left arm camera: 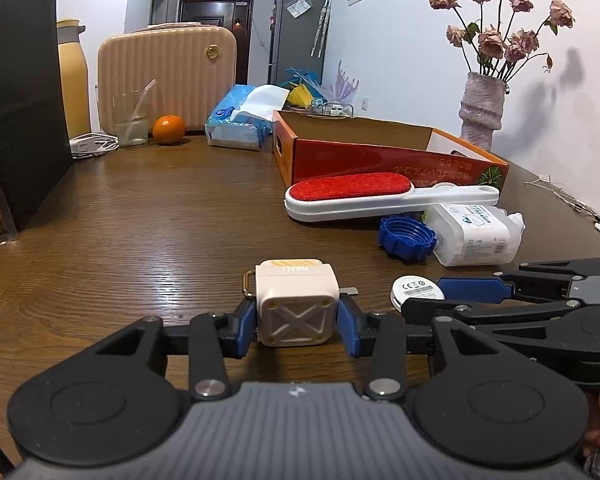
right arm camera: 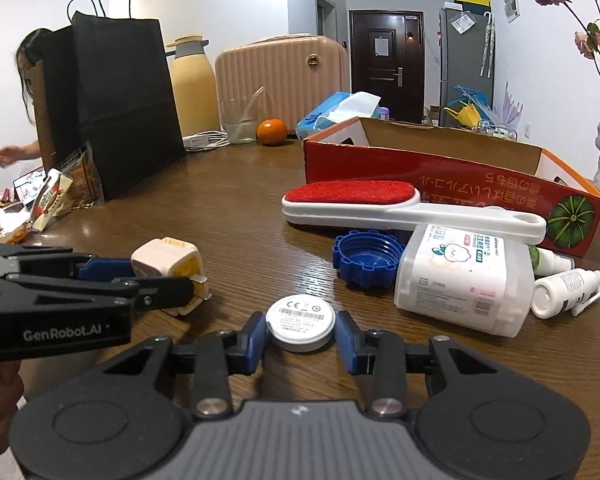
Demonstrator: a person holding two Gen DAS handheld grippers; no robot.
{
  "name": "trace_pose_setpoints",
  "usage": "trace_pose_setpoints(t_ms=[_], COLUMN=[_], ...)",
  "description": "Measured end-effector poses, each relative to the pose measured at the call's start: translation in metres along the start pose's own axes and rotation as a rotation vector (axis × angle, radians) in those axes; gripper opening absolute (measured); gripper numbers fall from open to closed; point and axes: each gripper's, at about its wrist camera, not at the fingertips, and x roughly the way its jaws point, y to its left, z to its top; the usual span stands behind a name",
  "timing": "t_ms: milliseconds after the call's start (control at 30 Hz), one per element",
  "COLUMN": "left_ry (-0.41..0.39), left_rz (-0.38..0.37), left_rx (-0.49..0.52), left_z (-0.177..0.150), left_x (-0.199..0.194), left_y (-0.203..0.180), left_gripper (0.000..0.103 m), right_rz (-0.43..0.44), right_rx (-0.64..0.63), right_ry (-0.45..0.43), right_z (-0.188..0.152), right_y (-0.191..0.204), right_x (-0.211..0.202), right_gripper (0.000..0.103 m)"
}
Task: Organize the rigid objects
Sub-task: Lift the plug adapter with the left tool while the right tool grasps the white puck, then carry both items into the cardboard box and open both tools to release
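A cream cube-shaped plug adapter (left arm camera: 296, 306) sits on the wooden table between the blue pads of my left gripper (left arm camera: 298, 322), which touch its sides. It also shows in the right wrist view (right arm camera: 168, 268). A white round disc (right arm camera: 300, 326) lies between the pads of my right gripper (right arm camera: 302, 336), which close on its rim; the disc shows in the left wrist view (left arm camera: 416, 292). An open red cardboard box (left arm camera: 380, 152) stands behind, also in the right wrist view (right arm camera: 440, 168).
A red-and-white lint brush (right arm camera: 380, 206), a blue screw cap (right arm camera: 366, 258), a white wipes container (right arm camera: 460, 280) and small spray bottles (right arm camera: 564, 286) lie before the box. A black paper bag (right arm camera: 116, 100), glass (right arm camera: 240, 120), orange (right arm camera: 272, 132), tissue pack (left arm camera: 240, 120) and vase (left arm camera: 482, 108) stand farther back.
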Motion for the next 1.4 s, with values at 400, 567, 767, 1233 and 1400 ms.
trace_pose_setpoints(t_ms=[400, 567, 767, 1233, 1400], left_ry=[0.008, 0.005, -0.006, -0.138, -0.134], left_rz=[-0.071, -0.096, -0.118, -0.145, -0.145], left_rx=[0.046, 0.069, 0.079, 0.094, 0.067], left_z=[0.007, 0.011, 0.018, 0.11, 0.114], left_x=[0.011, 0.014, 0.015, 0.038, 0.053], left_y=[-0.032, -0.05, -0.068, -0.08, -0.074], left_gripper=[0.042, 0.042, 0.042, 0.042, 0.042], right_rz=[-0.064, -0.095, -0.13, -0.197, -0.14], right_rx=[0.07, 0.1, 0.123, 0.124, 0.144], right_ry=[-0.016, -0.03, -0.052, -0.129, -0.125], right_z=[-0.012, -0.017, -0.021, 0.022, 0.025], right_y=[-0.029, -0.046, -0.066, -0.125, -0.136], right_x=[-0.021, -0.032, -0.045, -0.051, -0.049], right_gripper=[0.037, 0.037, 0.037, 0.01, 0.045])
